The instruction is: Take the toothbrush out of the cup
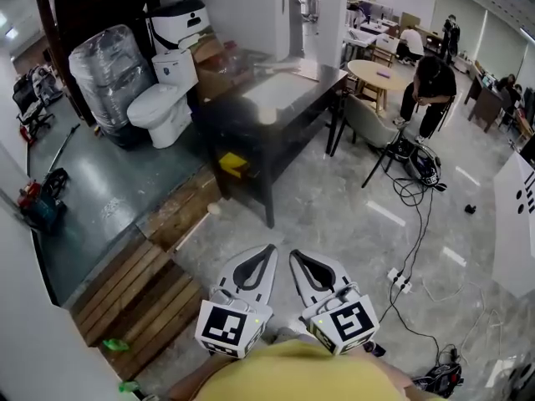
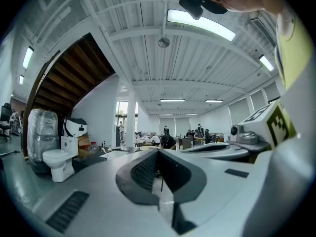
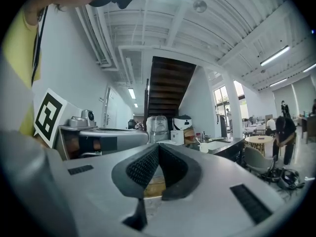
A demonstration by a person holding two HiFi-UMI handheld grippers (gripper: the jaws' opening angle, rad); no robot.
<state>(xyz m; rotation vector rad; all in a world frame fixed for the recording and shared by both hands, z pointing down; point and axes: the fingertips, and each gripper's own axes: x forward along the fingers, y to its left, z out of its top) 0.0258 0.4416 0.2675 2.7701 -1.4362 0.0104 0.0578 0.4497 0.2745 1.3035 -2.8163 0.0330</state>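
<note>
A dark table [image 1: 292, 98] stands a few steps ahead in the head view, with a small white cup [image 1: 266, 115] on it. In the right gripper view the cup [image 3: 204, 147] shows a thin stick rising from it, probably the toothbrush [image 3: 197, 140]. Both grippers are held low, close to my body and far from the table. My left gripper [image 1: 269, 249] is shut with nothing between its jaws, and the left gripper view shows its tips [image 2: 158, 153] meeting. My right gripper [image 1: 294, 255] is likewise shut and empty, its tips [image 3: 158, 148] together.
A white toilet [image 1: 163, 98] and a plastic-wrapped bundle [image 1: 109, 69] stand at the left. Wooden planks [image 1: 138, 295] lie on the floor at the lower left. A chair [image 1: 372, 128], floor cables [image 1: 418, 215] and a bending person [image 1: 430, 86] are at the right.
</note>
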